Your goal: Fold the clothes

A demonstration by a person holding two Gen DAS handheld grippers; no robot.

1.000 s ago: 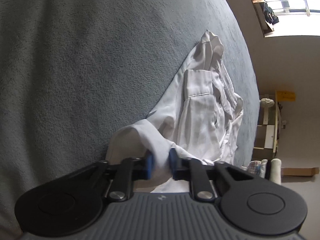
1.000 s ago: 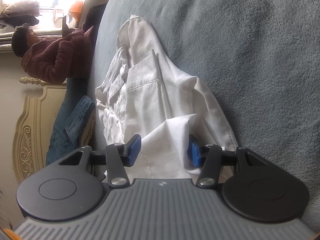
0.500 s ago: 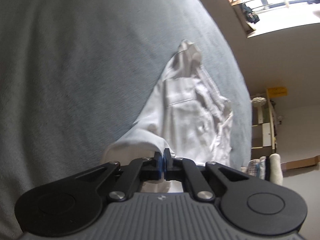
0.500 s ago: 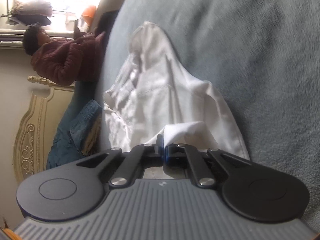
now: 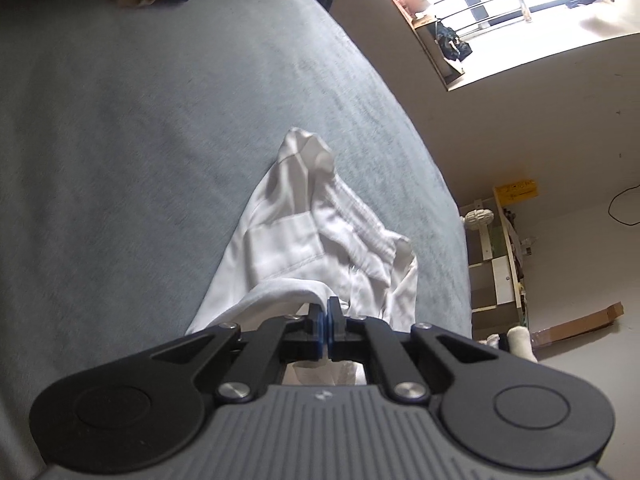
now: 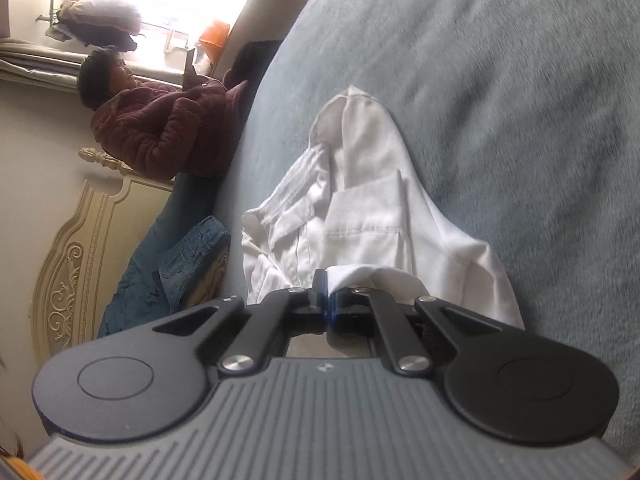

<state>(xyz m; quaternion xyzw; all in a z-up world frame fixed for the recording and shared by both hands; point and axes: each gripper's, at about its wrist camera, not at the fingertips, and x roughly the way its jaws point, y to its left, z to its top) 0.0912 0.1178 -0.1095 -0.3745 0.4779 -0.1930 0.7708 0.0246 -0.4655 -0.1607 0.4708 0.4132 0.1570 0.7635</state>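
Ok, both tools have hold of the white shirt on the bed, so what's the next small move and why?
Probably lift both tools together and draw the pinched hem up and away, so the shirt hangs open. The left tool and right tool are each shut on an edge, yet the rest lies bunched and creased on the grey bed, too crumpled to fold.

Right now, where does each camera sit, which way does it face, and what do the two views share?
Left wrist: on the left gripper, looking forward along its fingers across the grey bed cover toward a window; only the gripper's own body shows.
Right wrist: on the right gripper, looking along the same cover toward a seated person in a maroon jacket and jeans; only the gripper's body shows.
Shared: the white shirt, pinched near its edge by both shut grippers.
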